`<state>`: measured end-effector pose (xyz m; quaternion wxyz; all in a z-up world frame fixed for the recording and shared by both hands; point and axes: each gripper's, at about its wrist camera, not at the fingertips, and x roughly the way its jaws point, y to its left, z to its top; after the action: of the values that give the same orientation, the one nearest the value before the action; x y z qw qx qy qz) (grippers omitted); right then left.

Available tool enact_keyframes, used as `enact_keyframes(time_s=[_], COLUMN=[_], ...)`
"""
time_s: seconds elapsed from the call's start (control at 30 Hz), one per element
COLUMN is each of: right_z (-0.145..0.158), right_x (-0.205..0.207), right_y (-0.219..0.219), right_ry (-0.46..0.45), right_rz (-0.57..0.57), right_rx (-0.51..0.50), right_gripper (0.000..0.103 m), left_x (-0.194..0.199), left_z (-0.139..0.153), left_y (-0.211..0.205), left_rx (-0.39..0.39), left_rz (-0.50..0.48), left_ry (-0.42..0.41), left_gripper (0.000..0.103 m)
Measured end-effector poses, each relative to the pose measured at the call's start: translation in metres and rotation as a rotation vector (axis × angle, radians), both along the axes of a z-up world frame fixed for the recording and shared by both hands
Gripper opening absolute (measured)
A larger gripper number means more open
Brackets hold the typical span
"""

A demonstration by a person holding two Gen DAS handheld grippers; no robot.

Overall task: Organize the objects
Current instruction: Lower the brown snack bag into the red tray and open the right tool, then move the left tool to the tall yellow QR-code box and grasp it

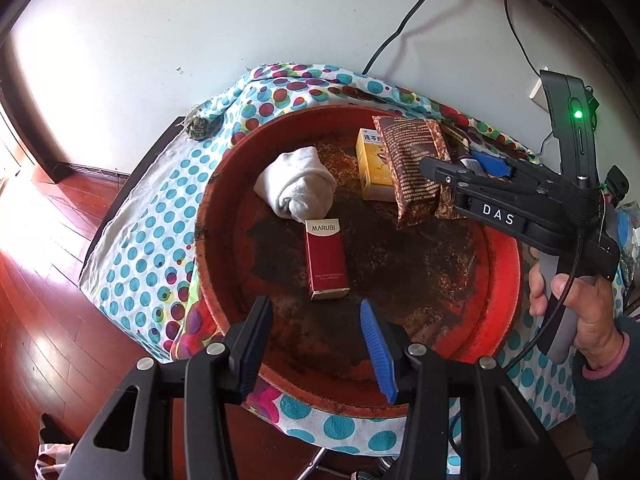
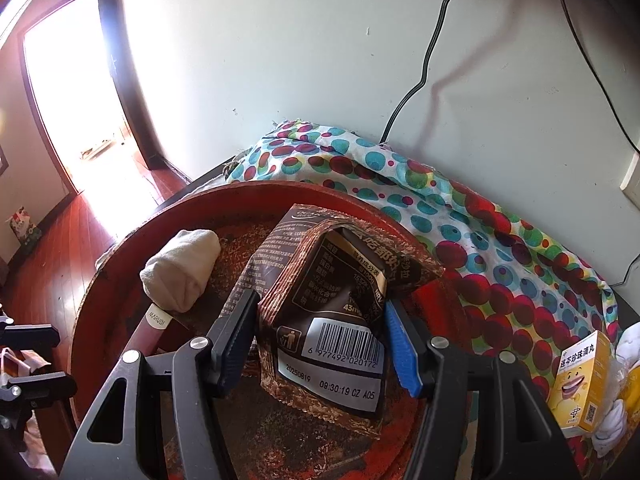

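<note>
Pinched between the right claw (image 2: 320,344) fingers, a crinkled brown foil snack packet (image 2: 332,320) hangs over the round rusty red metal tray (image 1: 504,280). Left claw (image 1: 316,344) hovers spread just short of a dark red MARUBI carton (image 1: 326,258) lying beside a rolled white sock (image 1: 296,188).

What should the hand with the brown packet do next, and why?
Probably lower the brown packet and let go. The right gripper grips it over the red tray, beside another brown packet and the yellow box already there.
</note>
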<state>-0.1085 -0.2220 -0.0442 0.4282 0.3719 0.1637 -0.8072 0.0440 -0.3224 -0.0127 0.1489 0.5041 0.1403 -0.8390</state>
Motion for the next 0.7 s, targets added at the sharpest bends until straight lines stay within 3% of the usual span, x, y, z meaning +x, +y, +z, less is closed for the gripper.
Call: enact_keyframes(time_s=[0.13,0.2,0.33,0.5,0.7], right_z=[-0.002,-0.002,0.005,0.016,0.014], right_x=[-0.001,-0.001,0.001,0.007,0.014], right_y=[0.0,0.003,0.018,0.071,0.163], right_ry=[-0.01,-0.011,-0.008,-0.007,-0.031], right_rz=[0.011,0.004,-0.006,-0.054,-0.164], right_rx=[0.007,0.005,-0.011,-0.033,-0.034], right_gripper=[0.065,0.078,0.08,0.085,0.085], left_x=[-0.005,-0.006,-0.01,-0.023,-0.056], left_z=[-0.005,-0.005,-0.003,0.009,0.017], left_y=[0.004,0.005,0.013,0.035,0.095], left_rx=[0.012,0.016,0.015,0.01,0.003], left_rz=[-0.003,-0.008,-0.021,-0.077,-0.217], left_ry=[-0.012,-0.015,-0.021,0.015,0.034], left_gripper=[0.047,0.047,0.047,0.047,0.05])
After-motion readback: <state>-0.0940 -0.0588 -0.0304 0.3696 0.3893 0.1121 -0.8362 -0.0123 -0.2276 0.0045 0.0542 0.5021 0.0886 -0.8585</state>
